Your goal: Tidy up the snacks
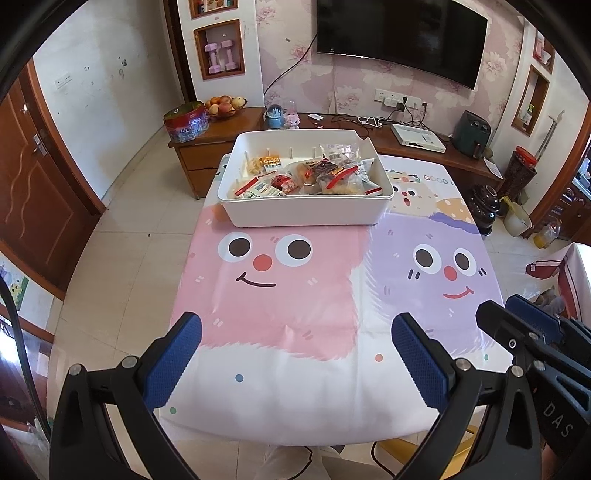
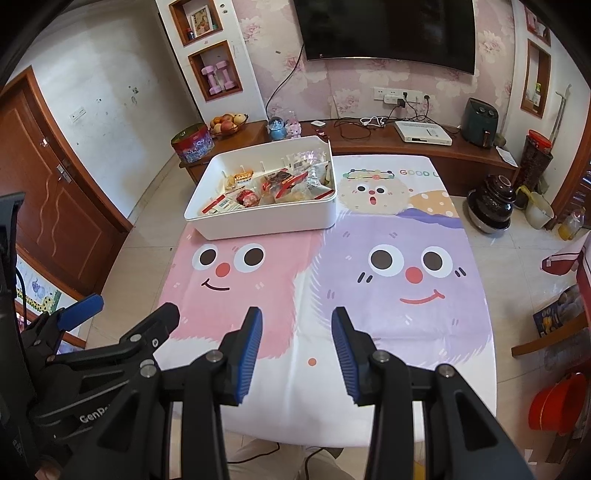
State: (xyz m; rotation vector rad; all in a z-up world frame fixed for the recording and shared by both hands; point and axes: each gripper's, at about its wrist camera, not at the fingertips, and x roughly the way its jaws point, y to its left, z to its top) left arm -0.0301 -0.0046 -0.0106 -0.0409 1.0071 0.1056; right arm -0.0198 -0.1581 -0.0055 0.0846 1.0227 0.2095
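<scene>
the table (image 1: 295, 398) fills most of both views, covered by a cloth (image 2: 258, 302) printed with a pink cartoon face on one side and a purple one on the other; behind it a dark television (image 1: 402, 33) hangs on the flowered wall above a long low wooden cabinet (image 2: 406, 144); at the far end of the table, on the pink side, sits a white bin (image 1: 306, 214) holding the snacks (image 1: 314, 173), a heap of small wrapped packets, some with red labels; near the table's close edge the left gripper (image 1: 295, 362) hovers over the cloth with its blue pads well apart and nothing between them; beside it the right gripper (image 2: 297, 354) hangs over the seam of pink and purple, its jaws partly apart and also empty; neither touches the bin.
</scene>
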